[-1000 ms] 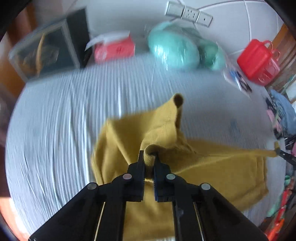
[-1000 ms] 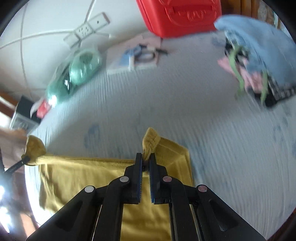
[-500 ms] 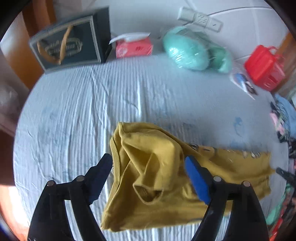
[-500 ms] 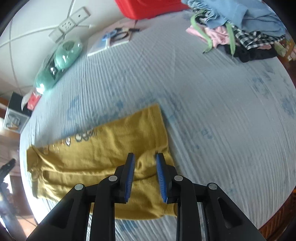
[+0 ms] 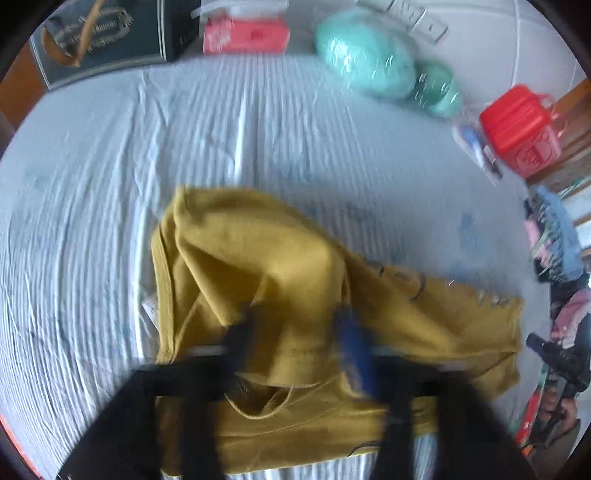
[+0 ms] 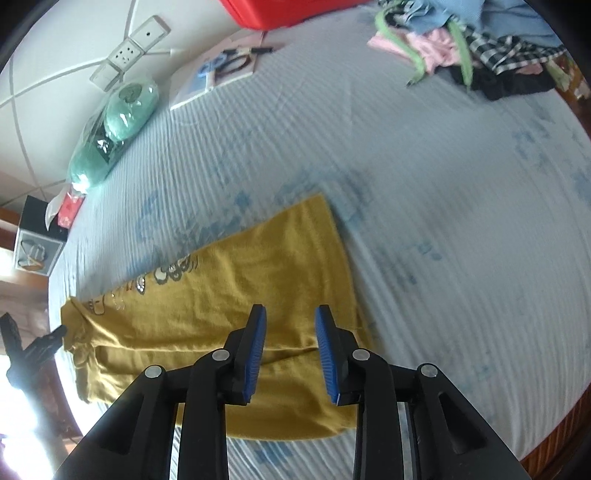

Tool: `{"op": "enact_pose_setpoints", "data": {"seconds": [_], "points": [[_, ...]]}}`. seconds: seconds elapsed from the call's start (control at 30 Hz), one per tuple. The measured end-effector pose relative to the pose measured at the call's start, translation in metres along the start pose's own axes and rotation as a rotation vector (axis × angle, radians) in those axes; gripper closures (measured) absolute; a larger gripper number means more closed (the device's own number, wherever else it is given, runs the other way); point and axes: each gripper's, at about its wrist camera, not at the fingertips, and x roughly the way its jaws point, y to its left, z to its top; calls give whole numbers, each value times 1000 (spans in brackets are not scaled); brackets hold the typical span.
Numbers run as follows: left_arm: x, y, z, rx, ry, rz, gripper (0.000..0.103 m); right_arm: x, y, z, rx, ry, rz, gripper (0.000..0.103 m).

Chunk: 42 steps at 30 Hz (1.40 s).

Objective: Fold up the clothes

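A mustard-yellow shirt point(image 5: 280, 280) lies crumpled on the pale blue bedsheet point(image 5: 110, 177), its neck end bunched on the left. In the right wrist view the shirt point(image 6: 236, 280) lies flatter, with a small print near its far edge. My left gripper point(image 5: 295, 325) is blurred by motion, open, with its jaws apart over the bunched cloth and holding nothing. My right gripper point(image 6: 290, 328) is open and empty above the shirt's hem end. The left gripper also shows at the left edge of the right wrist view point(image 6: 33, 347).
A dark box point(image 5: 99, 37), a pink tissue pack point(image 5: 243, 35), a green bagged bundle point(image 5: 369, 66) and a red container point(image 5: 517, 129) line the bed's far edge. A heap of clothes point(image 6: 480, 48) lies at the bed's right end. A packet point(image 6: 221, 74) lies near the wall.
Both grippers let go of the shirt, which dropped onto the bed. The right jaws have opened wider, and the left gripper is moving in over the bunched cloth.
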Motion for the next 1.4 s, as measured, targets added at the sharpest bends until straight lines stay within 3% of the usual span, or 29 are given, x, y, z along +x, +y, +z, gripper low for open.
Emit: {"op": "enact_pose_setpoints", "data": {"seconds": [0.17,0.37,0.43,0.57,0.6,0.63,0.7,0.93,1.03,1.13,1.2,1.27,1.4], "points": [[-24,18,-28,-27,1,49,98,11,-3,-8,-14,16,-45,80],[-20,25,-59,46,120,170,98,7,-14,-13,-10,40,-52,80],[-30,21,-55,50,87,186,98,1,-15,-12,-13,33,-61,79],[-65,5,-31,65,-57,116,94,-20,-20,-6,10,-24,-37,75],[-68,2,-25,66,-81,116,83,-24,-21,-4,19,-43,-36,74],[-67,2,-19,60,-99,126,62,-27,-22,-1,25,-57,-38,74],[-62,2,-7,48,-129,153,35,-31,-22,5,35,-77,-41,72],[-18,0,3,44,-102,180,34,-8,1,23,-35,-60,-6,70],[-2,0,0,47,-84,181,36,11,29,24,-147,-20,90,72],[18,2,0,49,-58,248,37,36,39,33,-173,8,46,72],[21,10,2,17,-68,249,34,39,30,42,-130,-22,-35,83],[14,18,2,-24,-74,275,35,34,17,50,-72,-67,-124,83],[-21,24,-11,-37,-145,277,34,-5,2,35,-45,-137,-59,82]]}}
